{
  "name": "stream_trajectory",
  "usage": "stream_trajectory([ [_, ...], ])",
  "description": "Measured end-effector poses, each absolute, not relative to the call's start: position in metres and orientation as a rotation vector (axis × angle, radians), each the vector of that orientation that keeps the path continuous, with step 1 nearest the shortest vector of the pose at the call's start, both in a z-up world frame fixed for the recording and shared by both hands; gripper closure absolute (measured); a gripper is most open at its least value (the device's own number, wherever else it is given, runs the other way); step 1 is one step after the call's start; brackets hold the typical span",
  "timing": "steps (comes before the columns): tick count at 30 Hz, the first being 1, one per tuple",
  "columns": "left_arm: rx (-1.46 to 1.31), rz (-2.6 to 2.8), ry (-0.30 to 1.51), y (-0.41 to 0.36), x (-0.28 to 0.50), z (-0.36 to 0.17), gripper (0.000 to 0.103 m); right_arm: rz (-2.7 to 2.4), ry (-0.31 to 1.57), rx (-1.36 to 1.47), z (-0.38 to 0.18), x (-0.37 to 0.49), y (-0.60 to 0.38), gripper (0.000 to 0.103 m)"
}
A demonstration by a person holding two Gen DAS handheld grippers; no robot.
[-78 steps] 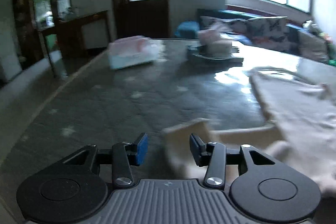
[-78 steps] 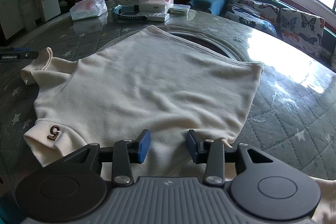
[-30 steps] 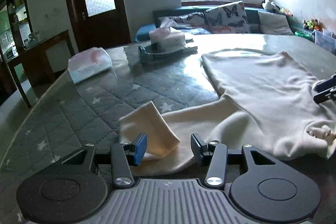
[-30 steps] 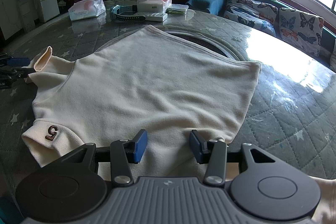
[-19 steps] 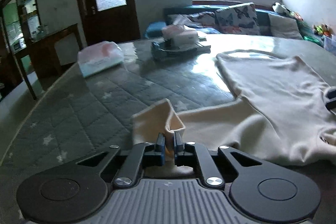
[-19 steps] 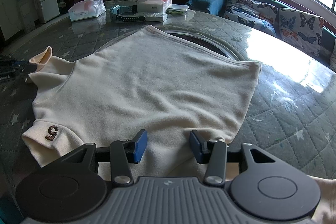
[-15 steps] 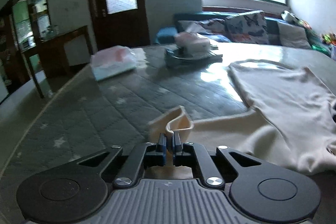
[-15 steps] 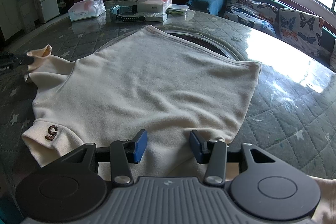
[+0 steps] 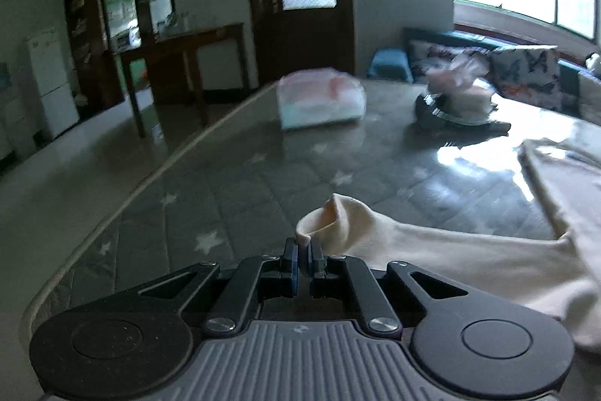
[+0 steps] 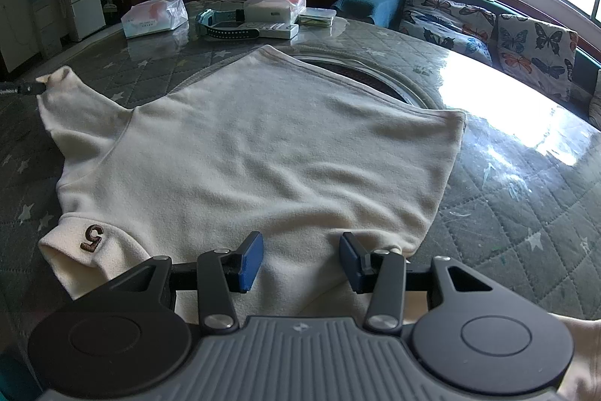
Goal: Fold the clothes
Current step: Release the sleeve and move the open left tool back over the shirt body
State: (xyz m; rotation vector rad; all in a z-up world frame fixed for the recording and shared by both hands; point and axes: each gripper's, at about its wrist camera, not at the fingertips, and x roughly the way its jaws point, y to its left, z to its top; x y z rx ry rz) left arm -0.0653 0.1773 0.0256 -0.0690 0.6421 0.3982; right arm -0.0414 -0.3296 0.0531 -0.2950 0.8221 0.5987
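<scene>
One sleeve cuff (image 9: 330, 224) sat pinched between the closed fingers of our left gripper (image 9: 302, 260), with the sleeve running away to the right toward the body of the cream sweater (image 10: 270, 145), which lay flat on the quilted table (image 10: 526, 213). Our right gripper (image 10: 300, 260) hovered with its fingers spread wide over the near edge of the sweater, holding nothing. We judged the left hand the one placed to carry the sleeve rightward across the body along the sleeve's own long axis.

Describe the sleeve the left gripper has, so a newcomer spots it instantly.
On the star-quilted table lies a cream sweater. Its sleeve stretches from the sweater's left side, cuff pinched in the left gripper. The nearer collar carries a brown embroidered mark; the sleeve is plain.
</scene>
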Motion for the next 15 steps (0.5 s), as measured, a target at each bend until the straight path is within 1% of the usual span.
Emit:
stream_trajectory([
  [1, -0.076, 0.407, 0.656, 0.179, -0.064, 0.022, 0.096, 0.598, 0.822, -0.294, 0.053, -0.041, -0.33, 0.057],
  [3, -0.074, 0.425, 0.669, 0.181, -0.064, 0.018, 0.091, 0.598, 0.823, -0.294, 0.053, -0.041, -0.329, 0.057],
  [4, -0.066, 0.44, 0.67, 0.181, -0.063, 0.018, 0.088, 0.598, 0.823, -0.295, 0.053, -0.042, -0.329, 0.057],
  [5, -0.062, 0.452, 0.666, 0.18, -0.064, 0.019, 0.083, 0.597, 0.823, -0.296, 0.053, -0.042, -0.329, 0.057],
  [8, -0.058, 0.478, 0.647, 0.176, -0.066, 0.026, 0.083, 0.597, 0.823, -0.299, 0.053, -0.042, -0.328, 0.057],
  [11, -0.042, 0.375, 0.629, 0.159, -0.071, 0.033, 0.083, 0.597, 0.822, -0.298, 0.053, -0.042, -0.329, 0.057],
  [15, 0.035, 0.262, 0.658, 0.137, -0.065, 0.026, 0.081, 0.597, 0.822, -0.298, 0.053, -0.042, -0.329, 0.057],
])
